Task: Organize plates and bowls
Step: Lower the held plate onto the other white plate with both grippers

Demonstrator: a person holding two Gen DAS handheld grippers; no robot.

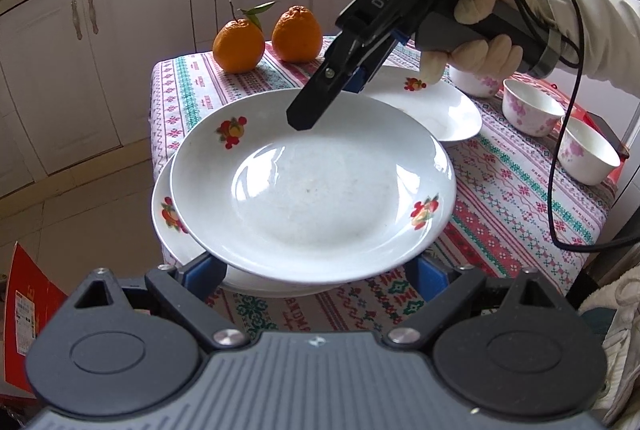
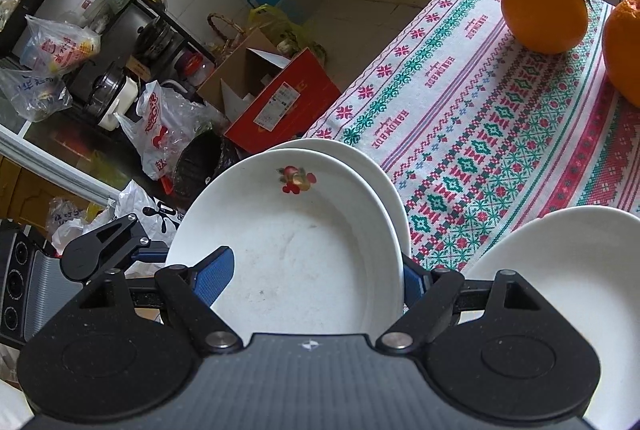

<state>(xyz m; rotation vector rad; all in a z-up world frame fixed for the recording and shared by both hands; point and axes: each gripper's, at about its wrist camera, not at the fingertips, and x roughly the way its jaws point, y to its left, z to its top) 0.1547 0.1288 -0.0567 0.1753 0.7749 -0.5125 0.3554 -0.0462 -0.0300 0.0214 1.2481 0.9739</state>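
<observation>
Stacking had begun: top plate (image 1: 312,186) sat offset on a second plate (image 1: 168,226) at centre frame. Third plate (image 1: 436,110) and three bowls (image 1: 528,112) at right remained loose. Left gripper (image 1: 316,274) and right gripper (image 2: 316,278) both stood wide, straddling the top plate's rim, apparently not clamped.

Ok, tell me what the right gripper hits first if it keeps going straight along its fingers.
Most likely the top plate: the right gripper points down into its white basin, fingers straddling its near rim. Depth is hard to judge, so contact may already be close.
</observation>
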